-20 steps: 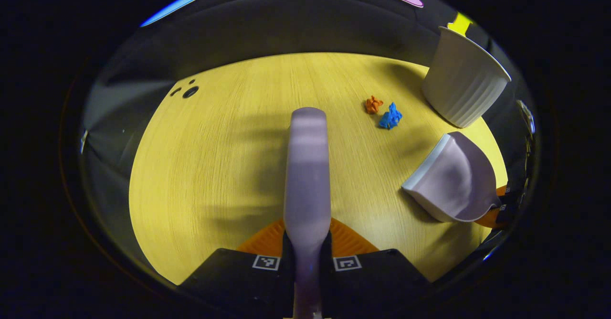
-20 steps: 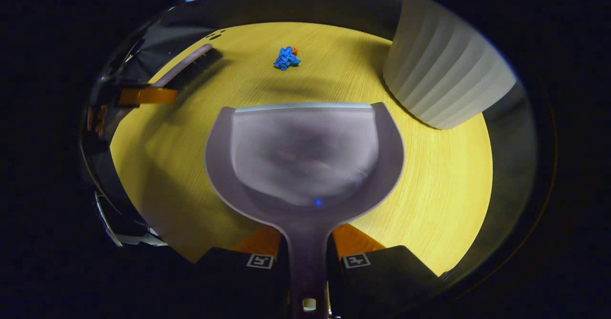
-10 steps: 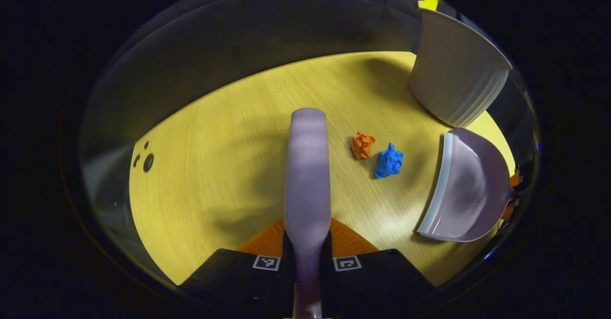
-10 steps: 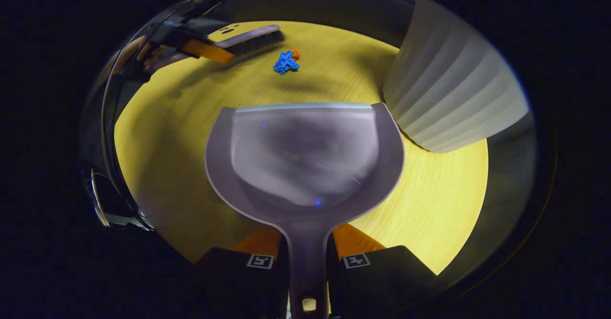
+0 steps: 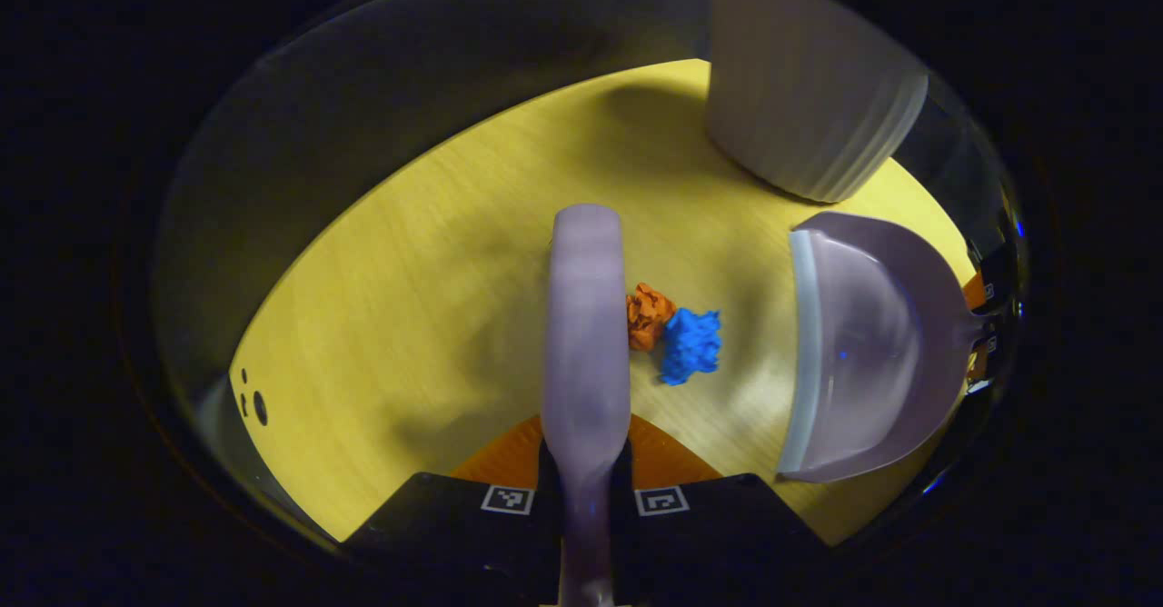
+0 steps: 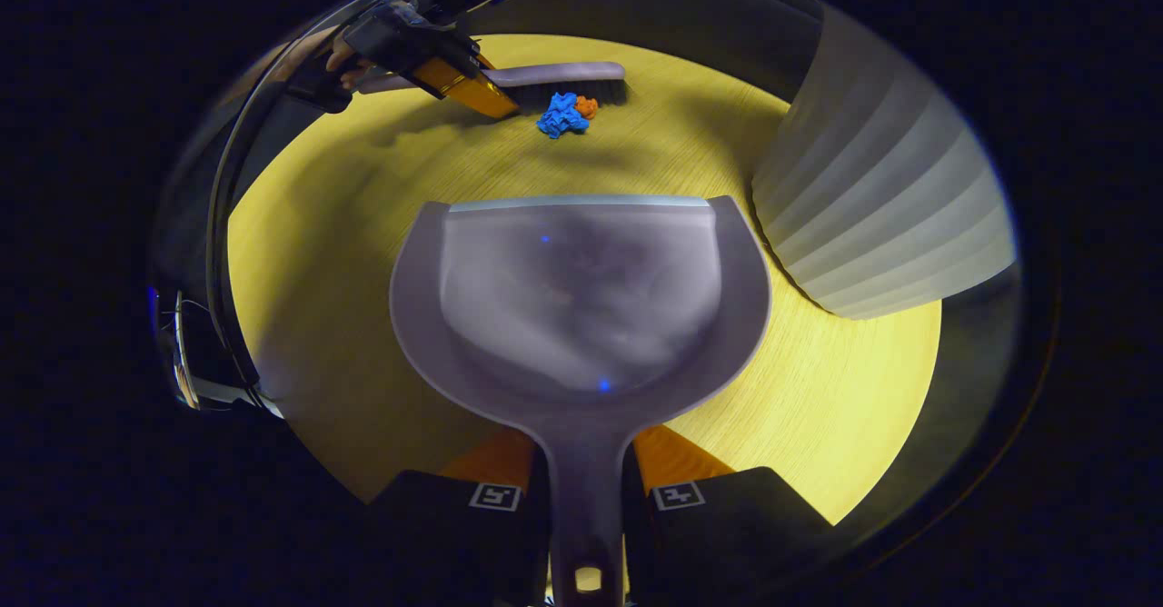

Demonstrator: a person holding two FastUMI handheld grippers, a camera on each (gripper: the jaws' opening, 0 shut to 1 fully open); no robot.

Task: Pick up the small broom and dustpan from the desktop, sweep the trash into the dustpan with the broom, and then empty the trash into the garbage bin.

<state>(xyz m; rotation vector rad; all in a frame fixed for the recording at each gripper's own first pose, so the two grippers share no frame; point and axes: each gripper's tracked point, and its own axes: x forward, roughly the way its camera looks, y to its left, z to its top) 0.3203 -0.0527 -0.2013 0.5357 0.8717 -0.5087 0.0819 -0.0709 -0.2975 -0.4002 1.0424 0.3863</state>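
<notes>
Two claws: both clamped on tool handles.
L claw (image 5: pixel 586 489): fingers pressed tight on the broom (image 5: pixel 586 316) handle; broom runs straight out from the claw over the counter (image 5: pixel 409 298).
R claw (image 6: pixel 586 498): fingers pinched on the dustpan (image 6: pixel 581 298) handle; pan sits just ahead of the claw, mouth facing away.
Trash: orange scrap (image 5: pixel 647 314) touching the broom's right side in left gripper view; blue scrap (image 5: pixel 690 345) right beside it, btwn broom and pan lip.
Dustpan vs trash: pan lip near the blue scrap but apart, counter showing btwn them.
Right gripper view: scraps lie ahead of the pan mouth, well apart from it, w/ broom bristles just behind them.
Bin (image 6: pixel 881 216): pale ribbed garbage bin stands on the counter, near the pan's right side in right gripper view.
</notes>
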